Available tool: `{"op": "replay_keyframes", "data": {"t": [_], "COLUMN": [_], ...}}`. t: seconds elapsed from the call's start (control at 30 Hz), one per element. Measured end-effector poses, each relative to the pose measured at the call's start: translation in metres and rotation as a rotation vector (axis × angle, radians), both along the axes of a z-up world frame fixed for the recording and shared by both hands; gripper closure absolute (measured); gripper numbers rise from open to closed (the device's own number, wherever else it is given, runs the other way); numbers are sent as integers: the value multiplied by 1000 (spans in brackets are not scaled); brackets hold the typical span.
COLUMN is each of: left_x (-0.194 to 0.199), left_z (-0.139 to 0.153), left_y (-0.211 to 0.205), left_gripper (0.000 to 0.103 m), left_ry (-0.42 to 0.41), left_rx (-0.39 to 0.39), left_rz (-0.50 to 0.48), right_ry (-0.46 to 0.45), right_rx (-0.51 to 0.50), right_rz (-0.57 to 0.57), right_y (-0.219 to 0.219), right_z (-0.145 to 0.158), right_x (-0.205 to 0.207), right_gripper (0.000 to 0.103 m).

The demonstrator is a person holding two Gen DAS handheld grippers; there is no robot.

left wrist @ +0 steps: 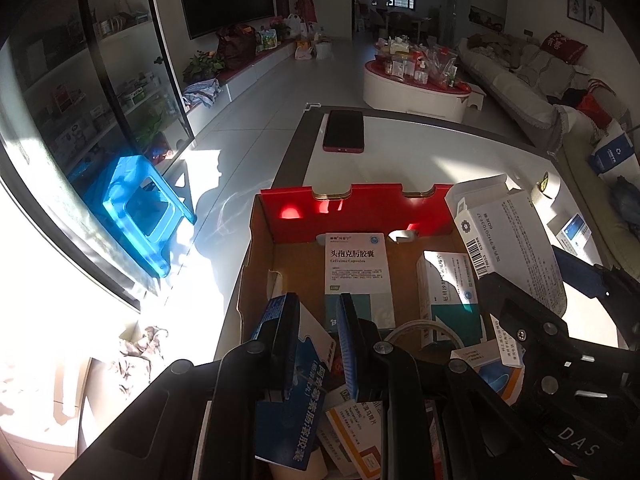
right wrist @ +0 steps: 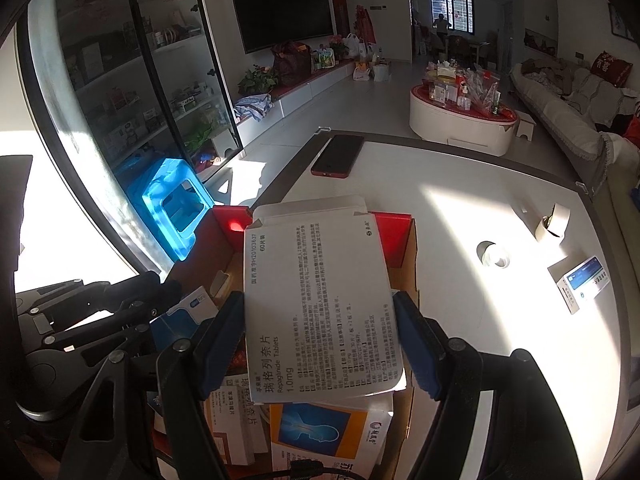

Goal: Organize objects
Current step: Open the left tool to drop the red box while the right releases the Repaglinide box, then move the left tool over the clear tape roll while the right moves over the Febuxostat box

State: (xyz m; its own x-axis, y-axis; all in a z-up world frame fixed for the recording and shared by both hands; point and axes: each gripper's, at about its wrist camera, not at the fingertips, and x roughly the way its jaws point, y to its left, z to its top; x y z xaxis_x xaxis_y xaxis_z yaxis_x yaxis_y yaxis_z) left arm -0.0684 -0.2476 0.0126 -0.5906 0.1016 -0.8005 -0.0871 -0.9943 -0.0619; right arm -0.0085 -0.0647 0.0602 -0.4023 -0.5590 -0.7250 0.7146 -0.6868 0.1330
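Right gripper [right wrist: 320, 344] clamped on a white Repaglinide box [right wrist: 316, 300] above the cardboard tray [left wrist: 262, 264], box's long axis pointing away along the fingers, open flap at its far end, left gripper [left wrist: 318, 340] clamped on a blue medicine box [left wrist: 292, 408] over the tray's near end, phone [left wrist: 344, 131] on the white table [left wrist: 420, 152] beyond.

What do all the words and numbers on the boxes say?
"Repaglinide Tablets", "1.0mg": white box clamped in the right gripper.
"Cefixime Capsules": white and teal box standing in the cardboard tray.
"DAS": on the right gripper body, seen from the left wrist.
Blue box beside the left gripper: Chinese print only.
Remaining small print: too small to read.
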Motion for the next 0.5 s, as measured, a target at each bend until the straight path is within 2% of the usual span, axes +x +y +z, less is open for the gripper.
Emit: {"op": "replay_keyframes", "data": {"t": [0.2,0.27,0.33,0.43,0.5], "left_x": [-4,-4,-4,-5,-5], "left_z": [-9,-11,-11,-10,-10], "left_y": [4,4,2,0,-1], "left_gripper": [80,72,58,47,43], "left_ry": [-24,-30,-27,-18,-17], "left_rx": [-7,-8,-6,-13,-7], "left_rz": [-5,1,7,13,14], "right_ry": [-19,-20,-27,-30,-31], "right_rx": [9,15,13,6,1], "right_rz": [6,2,-4,-8,-13], "right_y": [-5,-6,-6,-6,-5], "right_z": [-9,-11,-11,-11,-9], "right_x": [-3,-6,-9,-13,-14], "right_gripper": [30,30,30,29,27]}}
